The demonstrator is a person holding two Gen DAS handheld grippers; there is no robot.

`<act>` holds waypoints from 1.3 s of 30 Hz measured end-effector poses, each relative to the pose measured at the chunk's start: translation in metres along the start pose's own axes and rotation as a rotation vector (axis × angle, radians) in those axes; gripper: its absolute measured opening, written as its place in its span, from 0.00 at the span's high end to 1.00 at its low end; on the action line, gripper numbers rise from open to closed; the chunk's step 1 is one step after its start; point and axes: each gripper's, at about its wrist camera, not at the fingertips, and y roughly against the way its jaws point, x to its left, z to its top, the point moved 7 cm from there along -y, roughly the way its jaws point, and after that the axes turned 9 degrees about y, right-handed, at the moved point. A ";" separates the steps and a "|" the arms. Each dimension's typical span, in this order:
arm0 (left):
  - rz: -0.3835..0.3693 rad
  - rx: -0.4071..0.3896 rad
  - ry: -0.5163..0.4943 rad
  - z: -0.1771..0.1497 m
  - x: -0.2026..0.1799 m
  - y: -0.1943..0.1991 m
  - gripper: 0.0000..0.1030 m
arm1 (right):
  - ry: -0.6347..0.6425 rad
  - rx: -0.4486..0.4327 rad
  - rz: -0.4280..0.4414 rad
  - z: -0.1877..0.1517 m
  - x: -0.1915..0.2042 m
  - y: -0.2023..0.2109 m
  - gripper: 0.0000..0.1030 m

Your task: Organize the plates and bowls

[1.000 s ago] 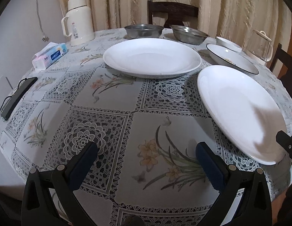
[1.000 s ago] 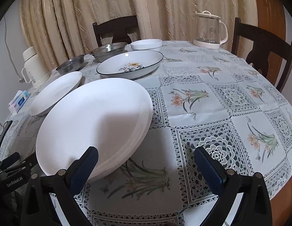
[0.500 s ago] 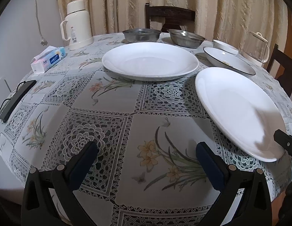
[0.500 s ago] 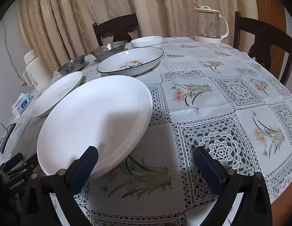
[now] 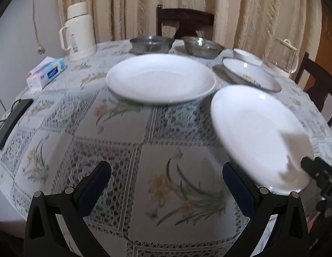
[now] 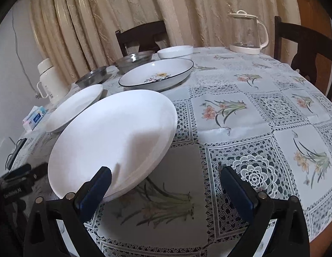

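Note:
A large white plate (image 5: 256, 132) (image 6: 114, 137) lies near the table's front edge. A second white plate (image 5: 160, 78) (image 6: 74, 107) lies beyond it. A black-rimmed flowered dish (image 6: 156, 76) (image 5: 250, 77), a small white bowl (image 6: 175, 51) (image 5: 246, 56) and two steel bowls (image 5: 152, 42) (image 5: 201, 46) stand at the back. My left gripper (image 5: 167, 181) is open and empty over the tablecloth, left of the near plate. My right gripper (image 6: 166, 181) is open and empty; its left finger (image 6: 95, 188) overlaps the near plate's front rim in view.
A white thermos (image 5: 77, 32), a tissue pack (image 5: 46, 72) and a black device (image 5: 12, 121) are at the left. A glass kettle (image 6: 247, 33) stands at the back right. Dark chairs (image 5: 185, 22) (image 6: 307, 49) ring the table.
Both grippers have risen and shifted slightly forward; the views look a little more level over the table. The plates and bowls have not moved. Both grippers stay open.

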 end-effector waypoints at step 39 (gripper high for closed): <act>-0.283 0.119 -0.010 0.027 -0.063 -0.047 0.63 | -0.061 0.038 0.215 0.027 -0.003 -0.029 0.67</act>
